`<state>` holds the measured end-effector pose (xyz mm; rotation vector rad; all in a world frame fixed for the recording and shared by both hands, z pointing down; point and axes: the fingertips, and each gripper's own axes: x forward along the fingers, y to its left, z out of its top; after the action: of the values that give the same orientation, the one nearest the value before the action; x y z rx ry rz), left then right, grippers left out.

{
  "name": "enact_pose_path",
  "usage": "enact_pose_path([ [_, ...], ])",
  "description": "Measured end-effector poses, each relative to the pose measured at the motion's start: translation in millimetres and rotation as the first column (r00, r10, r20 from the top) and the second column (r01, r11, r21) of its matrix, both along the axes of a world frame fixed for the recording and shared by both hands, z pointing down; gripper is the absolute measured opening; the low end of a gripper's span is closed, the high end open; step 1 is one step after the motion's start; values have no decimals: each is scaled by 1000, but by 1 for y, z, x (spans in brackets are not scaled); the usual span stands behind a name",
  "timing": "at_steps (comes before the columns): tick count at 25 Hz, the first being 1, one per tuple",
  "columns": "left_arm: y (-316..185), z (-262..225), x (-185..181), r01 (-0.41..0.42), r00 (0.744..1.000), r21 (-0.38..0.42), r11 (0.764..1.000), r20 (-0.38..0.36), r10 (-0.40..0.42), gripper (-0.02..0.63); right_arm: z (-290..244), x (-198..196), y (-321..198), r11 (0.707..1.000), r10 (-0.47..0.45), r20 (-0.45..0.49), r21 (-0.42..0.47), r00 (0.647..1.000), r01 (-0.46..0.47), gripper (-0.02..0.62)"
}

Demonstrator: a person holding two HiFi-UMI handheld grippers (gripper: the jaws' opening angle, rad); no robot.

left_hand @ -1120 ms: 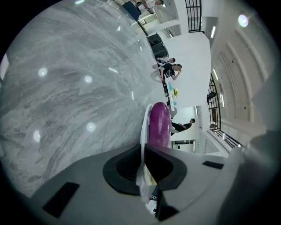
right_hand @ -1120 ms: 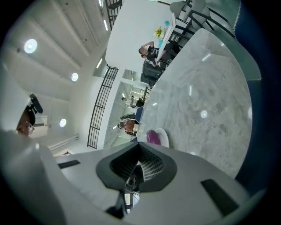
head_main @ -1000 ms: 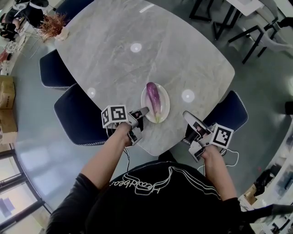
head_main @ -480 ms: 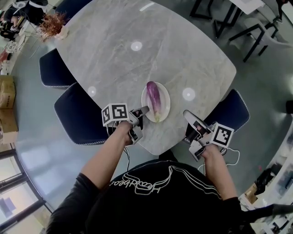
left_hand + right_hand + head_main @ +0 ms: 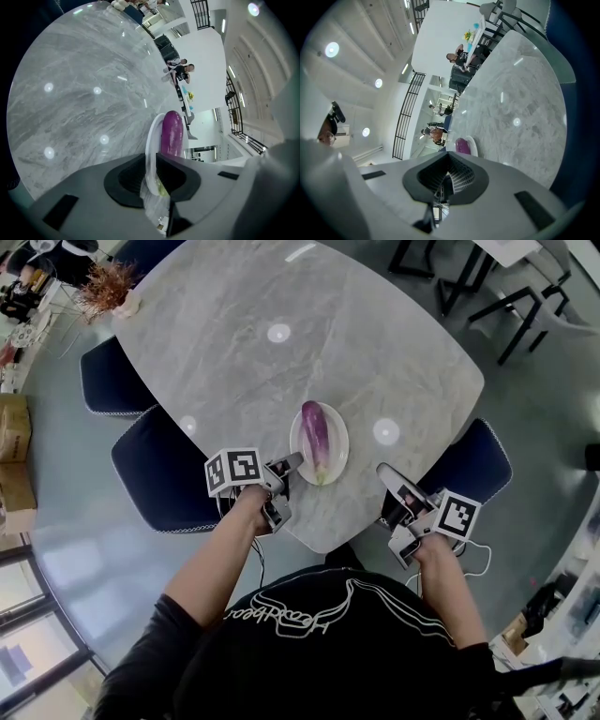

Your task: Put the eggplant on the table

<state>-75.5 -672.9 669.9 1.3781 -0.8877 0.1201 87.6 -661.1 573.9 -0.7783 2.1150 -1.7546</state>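
Near the table's (image 5: pixel 234 352) closest corner, just inside the rounded edge in front of the person, a white plate (image 5: pixel 340 432) carries the eggplant (image 5: pixel 316 435). The eggplant lies flat along the plate's middle and is not yet on the bare stone, so the whole move is yet to be made. Its long axis runs from the near edge toward the table's centre. The rounded purple end points away from the person. The paler, greenish stem end points back at the near corner and reaches close to the plate's rim.

The left gripper (image 5: pixel 294 461) comes in from the plate's left side. Its own view shows the jaws clenched on the plate's rim, the thin white lip pinched between the dark pads with the stem end just beyond. That hold reads as bracing: a light plate on smooth stone would likely slide or tip when the eggplant is lifted, and pinning the rim leaves the vegetable itself free.

The right gripper (image 5: pixel 383 472) hangs off the table's right-hand near edge, over the gap by a dark blue chair (image 5: pixel 473 465), well apart from the plate. Its jaws are pressed together with nothing between them. It looks like the free tool for the pick. For that it would have to spread its jaws and close across the eggplant's width, not its length.
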Motion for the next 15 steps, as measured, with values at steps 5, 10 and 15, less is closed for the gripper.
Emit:
enact_pose_path([
  [5,4,-7,-5,6,1000,24,1000,13,-7,52,-8,-2,7,1000,-8,20,11,1000,7,5],
  [10,16,-24,-16,10,1000,65,998,12,-11,52,-11,-9,21,999,-34,-7,38,999,34,5],
  [15,42,-52,-23,7,1000,139,990,-16,-5,51,-26,-26,44,994,-66,-21,85,998,67,6],
])
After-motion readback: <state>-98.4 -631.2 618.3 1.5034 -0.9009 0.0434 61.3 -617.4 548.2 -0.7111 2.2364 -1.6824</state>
